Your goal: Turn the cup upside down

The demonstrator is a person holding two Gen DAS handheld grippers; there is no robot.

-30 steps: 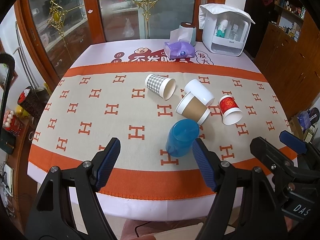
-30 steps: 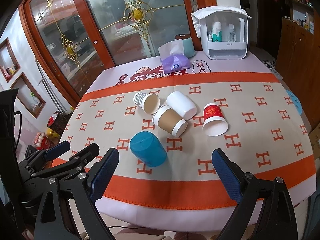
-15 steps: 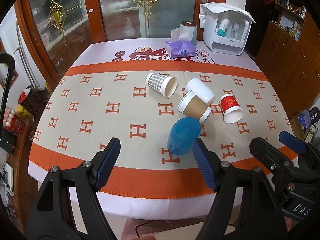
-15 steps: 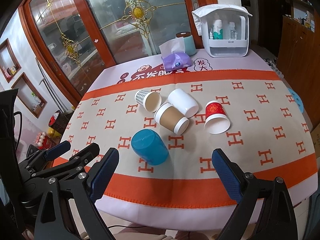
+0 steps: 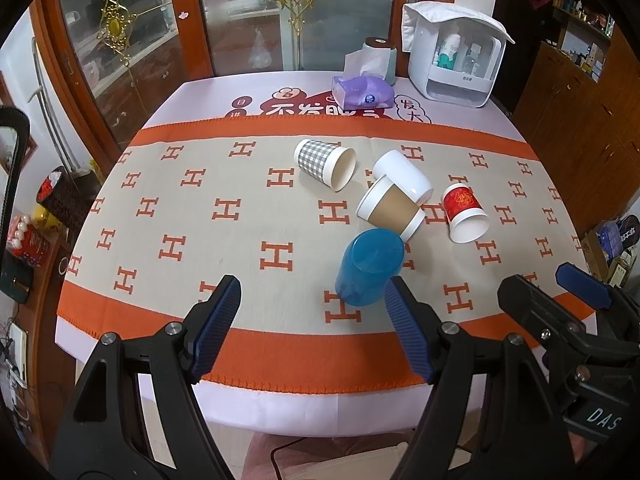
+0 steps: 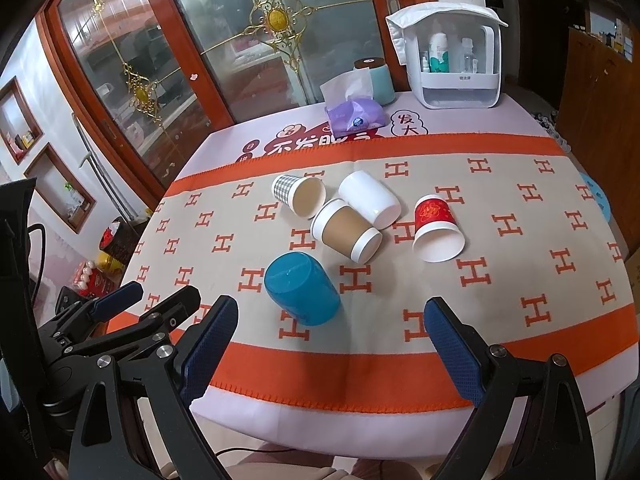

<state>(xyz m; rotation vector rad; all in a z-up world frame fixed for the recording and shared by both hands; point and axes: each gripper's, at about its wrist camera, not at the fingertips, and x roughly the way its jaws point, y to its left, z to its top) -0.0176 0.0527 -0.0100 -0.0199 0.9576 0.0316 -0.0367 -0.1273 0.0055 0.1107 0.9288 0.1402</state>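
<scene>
Several cups lie on their sides on the orange-and-beige H-patterned cloth: a blue plastic cup [image 5: 369, 273] [image 6: 301, 289] nearest me, a brown-sleeved paper cup [image 5: 391, 208] [image 6: 346, 230], a white cup [image 5: 403, 176] [image 6: 369, 198], a checked paper cup [image 5: 325, 163] [image 6: 298, 194] and a red paper cup [image 5: 464, 213] [image 6: 436, 227]. My left gripper [image 5: 312, 326] is open and empty, near the table's front edge, with the blue cup just beyond its right finger. My right gripper [image 6: 332, 344] is open and empty, in front of the blue cup.
At the back of the table stand a purple tissue pack [image 5: 362, 91] [image 6: 354, 118], a teal canister [image 6: 378, 80] and a white covered organiser box [image 5: 456, 60] [image 6: 452, 60]. Glass cabinet doors rise behind. Each view shows the other gripper at its side.
Both grippers have moved slightly forward toward the cups. Both stay open. The cups have not moved.
</scene>
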